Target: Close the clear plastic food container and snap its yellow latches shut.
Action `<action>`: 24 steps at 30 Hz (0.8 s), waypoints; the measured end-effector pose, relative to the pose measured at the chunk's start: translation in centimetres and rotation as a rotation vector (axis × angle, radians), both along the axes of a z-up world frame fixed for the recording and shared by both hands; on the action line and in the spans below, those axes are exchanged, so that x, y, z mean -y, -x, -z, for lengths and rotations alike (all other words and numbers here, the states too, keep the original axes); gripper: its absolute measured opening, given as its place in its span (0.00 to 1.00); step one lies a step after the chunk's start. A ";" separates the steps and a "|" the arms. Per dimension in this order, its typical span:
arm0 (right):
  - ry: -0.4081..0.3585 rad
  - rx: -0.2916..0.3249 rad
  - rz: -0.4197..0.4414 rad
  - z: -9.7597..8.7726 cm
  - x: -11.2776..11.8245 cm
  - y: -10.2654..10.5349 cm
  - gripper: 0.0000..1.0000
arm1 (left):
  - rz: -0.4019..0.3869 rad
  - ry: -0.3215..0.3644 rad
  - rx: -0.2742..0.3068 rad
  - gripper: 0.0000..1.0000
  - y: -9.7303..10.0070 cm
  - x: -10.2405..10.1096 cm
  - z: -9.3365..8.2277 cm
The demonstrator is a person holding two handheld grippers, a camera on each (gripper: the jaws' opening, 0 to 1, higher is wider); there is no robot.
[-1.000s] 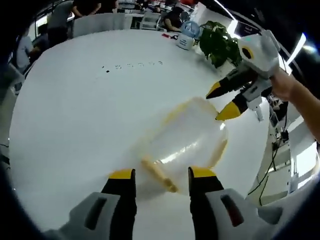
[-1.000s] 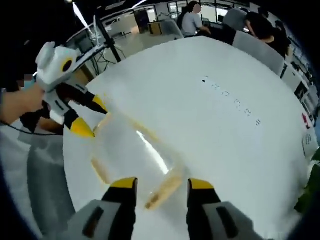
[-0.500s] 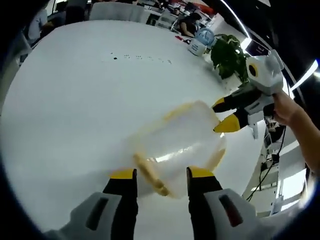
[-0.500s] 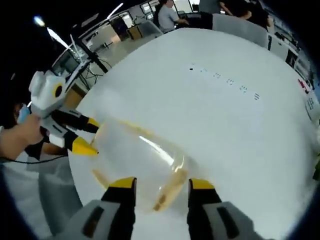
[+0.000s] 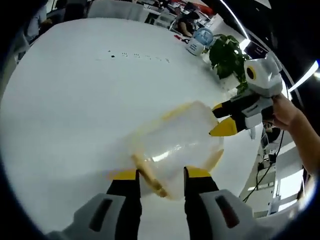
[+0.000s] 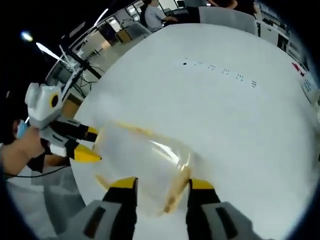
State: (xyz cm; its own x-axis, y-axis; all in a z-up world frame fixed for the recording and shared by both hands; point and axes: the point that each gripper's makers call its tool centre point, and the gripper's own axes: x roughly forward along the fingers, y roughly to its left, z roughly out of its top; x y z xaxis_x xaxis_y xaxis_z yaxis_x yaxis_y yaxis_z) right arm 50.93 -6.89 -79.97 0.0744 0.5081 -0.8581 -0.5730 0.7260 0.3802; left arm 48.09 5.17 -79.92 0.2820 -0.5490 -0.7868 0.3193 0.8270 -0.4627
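Container (image 5: 175, 145) is being bracketed end-to-end: L gripper (image 5: 160, 175) and R gripper (image 6: 157, 184), jaws wide, each being lined up over a latch (image 5: 148, 176), nothing gripped.

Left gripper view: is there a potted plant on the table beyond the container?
Yes, a green leafy plant stands at the table's far edge, beyond the clear container.

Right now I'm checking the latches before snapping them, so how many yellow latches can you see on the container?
2 for certain in the left gripper view: one latch between the left gripper's jaws, another on the clear container's far edge. Others may be hidden.
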 end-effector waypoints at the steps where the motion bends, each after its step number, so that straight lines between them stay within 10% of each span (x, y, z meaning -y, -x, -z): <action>1: -0.032 -0.025 0.057 0.0 -0.8 0.1 0.33 | 0.017 -0.003 -0.012 0.28 0.2 -0.2 0.0; 2: 0.016 -0.006 -0.020 0.4 0.0 0.5 0.33 | 0.044 0.117 0.042 0.26 -0.7 1.3 -1.2; 3: 0.022 -0.010 0.017 0.4 0.0 0.5 0.33 | 0.019 0.047 -0.023 0.26 0.0 0.0 -0.8; 24: 0.019 -0.010 0.182 0.0 -0.6 1.2 0.35 | 0.165 0.010 -0.019 0.27 -0.6 -0.3 0.0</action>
State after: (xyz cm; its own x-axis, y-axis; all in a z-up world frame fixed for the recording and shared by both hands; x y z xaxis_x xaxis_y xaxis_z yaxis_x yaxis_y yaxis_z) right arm 49.73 -6.33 -79.99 0.1547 0.4711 -0.8684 -0.4279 0.8242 0.3709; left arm 48.67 5.50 -79.89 0.1726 -0.5948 -0.7852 0.4411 0.7594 -0.4783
